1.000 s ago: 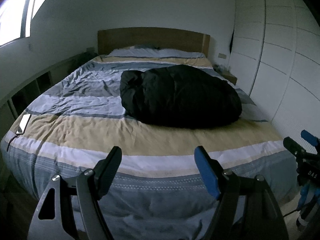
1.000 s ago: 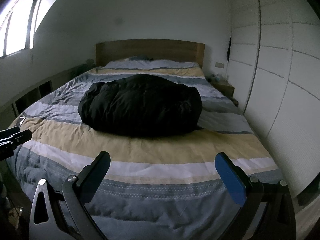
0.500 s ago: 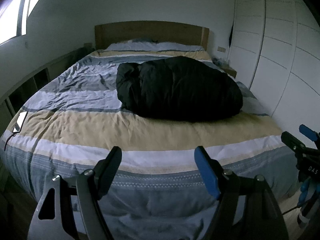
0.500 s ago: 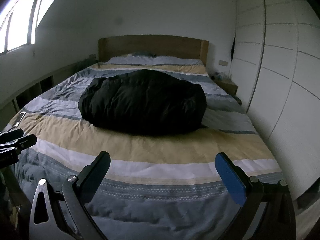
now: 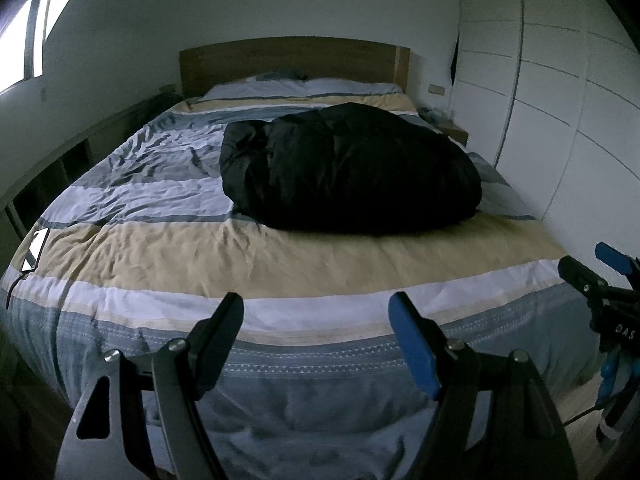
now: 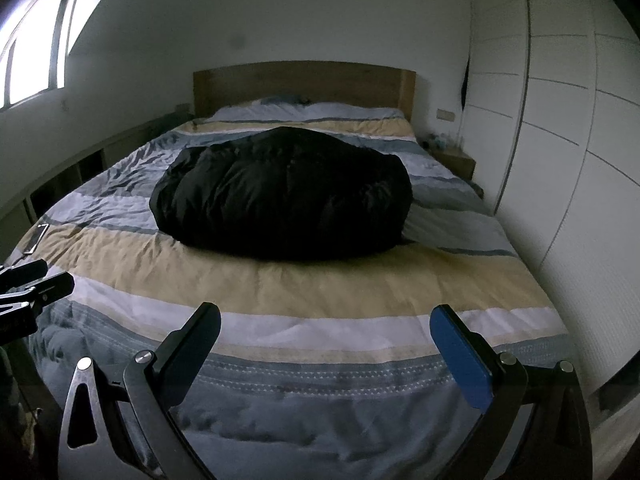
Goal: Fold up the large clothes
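On the bed point(image 5: 160, 248), one black puffy jacket point(image 5: 348, 172) lies bundled mid-mattress, its long side running across the striped duvet point(image 6: 360, 280). Both the left hand-held gripper point(image 5: 316, 336) and right hand-held gripper point(image 6: 326, 340) hover released at the foot, grasping nothing.

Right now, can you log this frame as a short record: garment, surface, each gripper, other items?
garment: black puffy coat, bunched in a heap, not folded
surface: bed with a striped cover
left gripper: open, empty, short of the bed's foot
right gripper: open, empty, short of the bed's foot
other items: phone at the bed's left edge; pillows by the headboard
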Action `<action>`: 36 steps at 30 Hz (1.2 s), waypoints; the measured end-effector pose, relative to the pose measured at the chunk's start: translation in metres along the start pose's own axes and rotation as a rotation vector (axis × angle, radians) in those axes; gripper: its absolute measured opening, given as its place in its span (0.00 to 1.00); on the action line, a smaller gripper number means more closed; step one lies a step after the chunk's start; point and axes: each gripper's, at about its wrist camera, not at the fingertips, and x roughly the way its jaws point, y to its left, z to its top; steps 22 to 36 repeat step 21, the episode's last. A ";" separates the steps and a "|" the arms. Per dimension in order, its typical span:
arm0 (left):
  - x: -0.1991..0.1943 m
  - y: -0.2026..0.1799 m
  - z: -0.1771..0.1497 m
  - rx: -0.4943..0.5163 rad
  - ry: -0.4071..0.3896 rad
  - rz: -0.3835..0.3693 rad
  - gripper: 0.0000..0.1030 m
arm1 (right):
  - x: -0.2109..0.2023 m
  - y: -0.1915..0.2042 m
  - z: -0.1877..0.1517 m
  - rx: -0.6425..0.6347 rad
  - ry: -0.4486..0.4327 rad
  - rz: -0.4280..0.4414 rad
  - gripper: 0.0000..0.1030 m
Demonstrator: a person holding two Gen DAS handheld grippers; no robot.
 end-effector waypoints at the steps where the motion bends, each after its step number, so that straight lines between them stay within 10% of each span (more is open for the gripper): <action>1: 0.000 -0.001 0.000 0.002 -0.001 0.000 0.72 | 0.000 -0.001 0.000 0.002 0.000 -0.002 1.00; 36: 0.002 -0.011 -0.001 0.016 -0.002 -0.008 0.72 | 0.001 -0.013 -0.003 0.024 0.003 -0.009 1.00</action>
